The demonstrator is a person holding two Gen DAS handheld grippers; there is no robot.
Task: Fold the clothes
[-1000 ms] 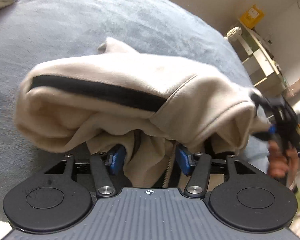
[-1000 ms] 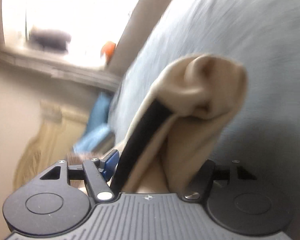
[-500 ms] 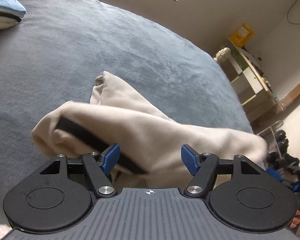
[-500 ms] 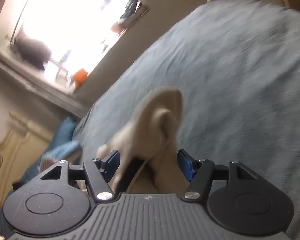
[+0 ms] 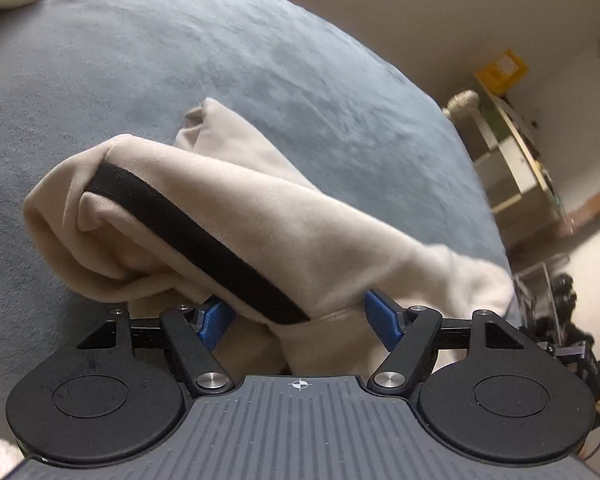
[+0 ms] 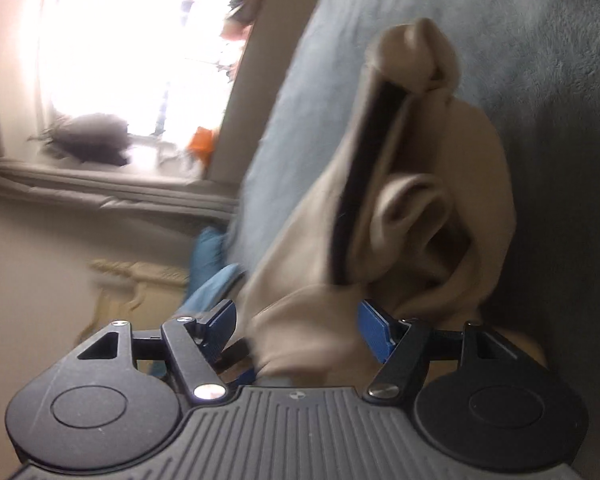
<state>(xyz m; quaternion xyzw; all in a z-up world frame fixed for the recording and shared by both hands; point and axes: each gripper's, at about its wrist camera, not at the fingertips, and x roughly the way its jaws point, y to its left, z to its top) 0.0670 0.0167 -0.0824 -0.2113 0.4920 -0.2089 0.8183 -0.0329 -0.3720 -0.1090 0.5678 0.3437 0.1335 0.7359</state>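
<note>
Between my left fingers point(image 5: 300, 316) the blue pads stand spread, with the beige garment point(image 5: 228, 216) bunched across the gap, not pinched; a second ago they were nipped in on the cloth. My right fingers point(image 6: 296, 320) are likewise parted where they had been clamped on a fold. So I judge both grips released and the bundle set down on the grey bed point(image 5: 260, 60), one fold likely laid. Its black stripe point(image 5: 196, 240) runs from 10 to 4 o'clock in the left view. My left gripper sits low and level behind the garment; my right is rolled hard sideways, window at 10 o'clock.
</note>
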